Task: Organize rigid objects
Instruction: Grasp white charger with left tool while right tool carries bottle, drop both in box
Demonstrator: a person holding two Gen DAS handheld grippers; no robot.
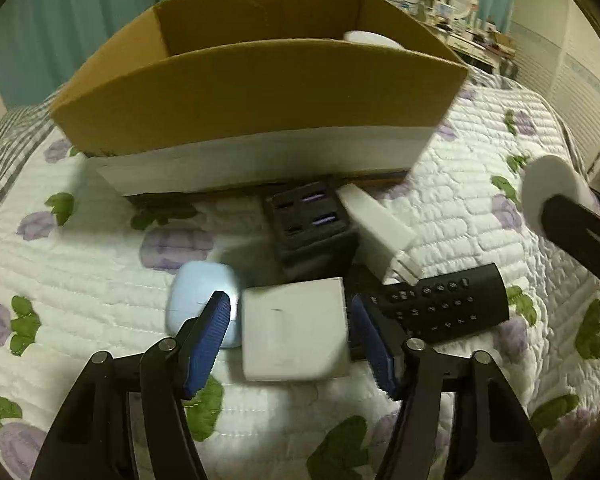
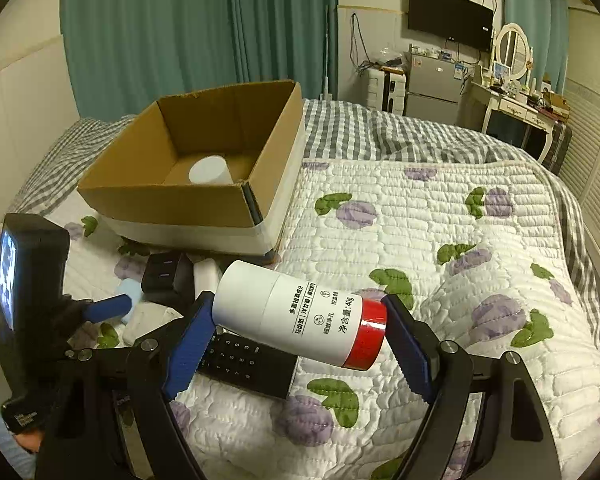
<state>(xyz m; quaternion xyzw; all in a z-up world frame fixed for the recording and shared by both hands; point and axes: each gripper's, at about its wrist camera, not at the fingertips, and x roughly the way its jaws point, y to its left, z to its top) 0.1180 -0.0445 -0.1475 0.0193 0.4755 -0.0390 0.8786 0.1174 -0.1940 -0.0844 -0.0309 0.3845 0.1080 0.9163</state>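
My left gripper [image 1: 290, 330] hangs wide around the smooth white square block [image 1: 296, 330], pads apart from it, ready to close. Beyond, the cardboard box [image 2: 204, 160] waits open, one white cup [image 2: 209, 171] inside. My right gripper [image 2: 296, 326] clamps the glossy red-capped cylinder [image 2: 300, 314] endwise over the quilt [image 2: 440, 240], clear for carrying.
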